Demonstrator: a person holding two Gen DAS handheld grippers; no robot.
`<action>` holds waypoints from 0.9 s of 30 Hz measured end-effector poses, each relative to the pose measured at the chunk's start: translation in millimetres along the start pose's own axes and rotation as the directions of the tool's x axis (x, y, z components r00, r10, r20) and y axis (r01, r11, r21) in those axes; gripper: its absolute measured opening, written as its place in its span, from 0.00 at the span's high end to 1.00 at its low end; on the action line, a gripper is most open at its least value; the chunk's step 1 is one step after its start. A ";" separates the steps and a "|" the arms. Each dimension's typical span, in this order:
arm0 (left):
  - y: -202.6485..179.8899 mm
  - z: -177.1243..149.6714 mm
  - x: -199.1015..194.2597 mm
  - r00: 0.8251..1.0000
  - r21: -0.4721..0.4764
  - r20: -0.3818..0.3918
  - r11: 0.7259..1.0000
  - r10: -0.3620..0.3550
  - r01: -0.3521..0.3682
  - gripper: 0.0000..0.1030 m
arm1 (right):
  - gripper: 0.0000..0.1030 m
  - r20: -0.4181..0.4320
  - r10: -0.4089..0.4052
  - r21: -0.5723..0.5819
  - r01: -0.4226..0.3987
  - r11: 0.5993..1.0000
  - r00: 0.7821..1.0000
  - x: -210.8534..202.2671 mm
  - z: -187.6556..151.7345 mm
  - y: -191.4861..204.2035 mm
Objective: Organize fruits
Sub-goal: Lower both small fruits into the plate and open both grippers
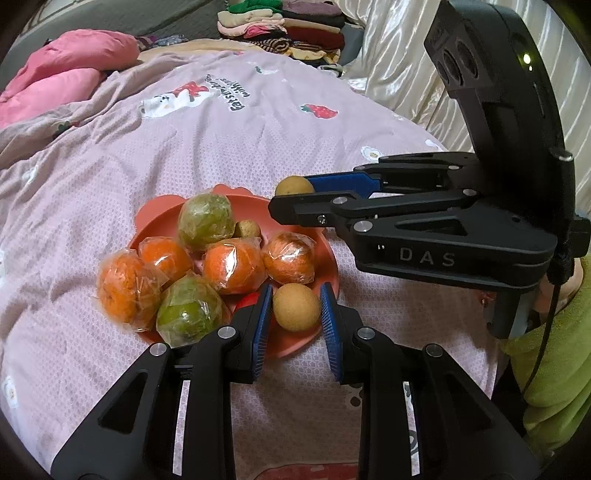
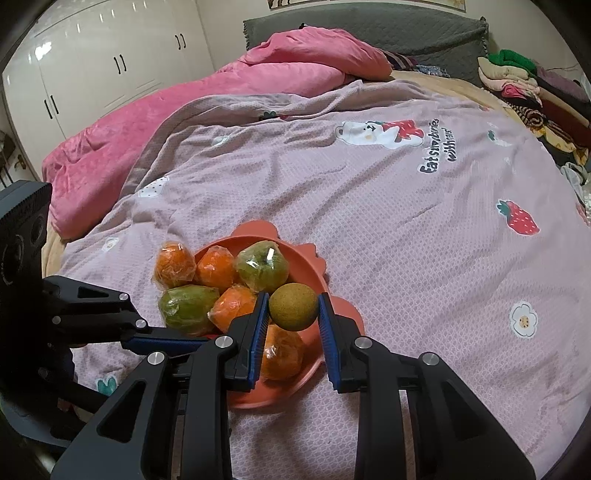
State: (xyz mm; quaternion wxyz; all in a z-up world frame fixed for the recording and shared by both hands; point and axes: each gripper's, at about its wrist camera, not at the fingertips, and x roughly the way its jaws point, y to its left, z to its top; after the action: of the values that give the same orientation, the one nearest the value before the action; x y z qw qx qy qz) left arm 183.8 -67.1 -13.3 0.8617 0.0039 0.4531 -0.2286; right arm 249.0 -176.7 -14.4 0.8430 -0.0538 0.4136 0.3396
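Observation:
A coral plate (image 1: 325, 243) sits on the bed and holds several wrapped oranges (image 1: 233, 265), two wrapped green fruits (image 1: 205, 221) and a small brown fruit (image 1: 247, 229). My left gripper (image 1: 296, 308) is shut on a small round tan fruit (image 1: 296, 307) over the plate's near edge. My right gripper (image 2: 293, 307) is shut on a brown-green round fruit (image 2: 293, 306) above the plate (image 2: 258, 397). In the left wrist view the right gripper (image 1: 295, 192) comes in from the right with its fruit (image 1: 293, 185) at the plate's far side.
A pink-lilac strawberry-print quilt (image 2: 406, 221) covers the bed. A pink blanket (image 2: 184, 122) lies at the head. Folded clothes (image 1: 288, 29) are stacked at the far edge. White cupboards (image 2: 92, 62) stand beyond the bed.

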 end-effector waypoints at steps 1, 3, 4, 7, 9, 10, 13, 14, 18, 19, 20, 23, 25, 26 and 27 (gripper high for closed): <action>0.3 0.1 -0.5 1.000 0.001 0.001 1.000 0.001 -0.001 0.82 | 0.75 0.000 0.000 0.000 0.000 1.000 1.000 0.3 0.2 -0.2; 1.1 0.1 -1.7 1.000 0.000 0.003 1.000 0.002 -0.002 0.82 | 0.75 -0.002 0.004 0.001 -0.004 1.000 1.000 0.8 0.1 -0.2; 0.9 0.4 -1.9 1.000 -0.001 0.004 1.000 0.000 0.000 0.82 | 0.75 -0.003 0.006 0.001 -0.006 1.000 1.000 1.5 0.2 0.4; 0.4 0.2 -2.5 1.000 0.002 0.004 1.000 0.002 -0.002 0.82 | 0.75 -0.009 0.006 -0.005 -0.007 1.000 1.000 3.5 0.6 1.9; 0.0 0.0 -3.2 1.000 0.003 0.005 1.000 0.001 -0.001 0.82 | 0.75 -0.012 0.014 -0.004 -0.014 1.000 1.000 4.6 1.2 2.8; -0.3 0.0 -3.8 1.000 0.003 0.006 1.000 0.001 -0.001 0.82 | 0.75 -0.013 0.010 -0.007 -0.010 1.000 1.000 5.4 1.6 3.9; -0.7 0.3 -4.8 1.000 0.004 0.008 1.000 0.001 -0.001 0.82 | 0.75 -0.017 0.013 -0.005 -0.013 1.000 1.000 6.7 2.0 4.2; -0.7 0.2 -5.0 1.000 0.004 0.008 1.000 0.001 -0.001 0.82 | 0.75 -0.019 0.012 -0.004 -0.012 1.000 1.000 7.3 2.0 4.1; -0.8 0.3 -5.4 1.000 0.004 0.008 1.000 0.002 -0.002 0.82 | 0.75 -0.019 0.015 0.005 -0.015 1.000 1.000 7.5 2.0 2.8; -0.7 0.3 -5.5 1.000 0.004 0.009 1.000 0.002 -0.002 0.82 | 0.75 -0.018 0.013 0.004 -0.013 1.000 1.000 7.0 1.9 2.7; -0.7 0.3 -5.5 1.000 0.003 0.009 1.000 0.002 -0.002 0.82 | 0.74 -0.018 0.013 0.005 -0.013 1.000 1.000 6.6 2.0 2.5; -1.1 0.4 -5.6 1.000 0.005 0.007 1.000 0.002 -0.002 0.82 | 0.74 -0.019 0.008 0.005 -0.008 1.000 1.000 5.7 2.0 1.9; -1.1 0.5 -5.8 1.000 0.005 0.007 1.000 0.001 -0.001 0.82 | 0.74 -0.015 0.010 0.012 -0.010 1.000 1.000 4.1 2.3 0.8; -1.1 0.5 -5.8 1.000 0.005 0.007 1.000 0.001 -0.002 0.82 | 0.72 -0.013 0.005 0.012 -0.005 1.000 1.000 3.2 2.5 0.6; -0.8 0.6 -6.2 1.000 0.004 0.008 1.000 0.003 -0.003 0.82 | 0.71 -0.010 0.000 0.012 0.000 1.000 1.000 2.0 2.4 0.3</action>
State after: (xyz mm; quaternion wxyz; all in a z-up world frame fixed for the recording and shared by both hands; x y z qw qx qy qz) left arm 180.9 -65.5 -7.9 0.8638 0.0051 0.4492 -0.2282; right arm 251.3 -174.6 -14.2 0.8412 -0.0505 0.4199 0.3370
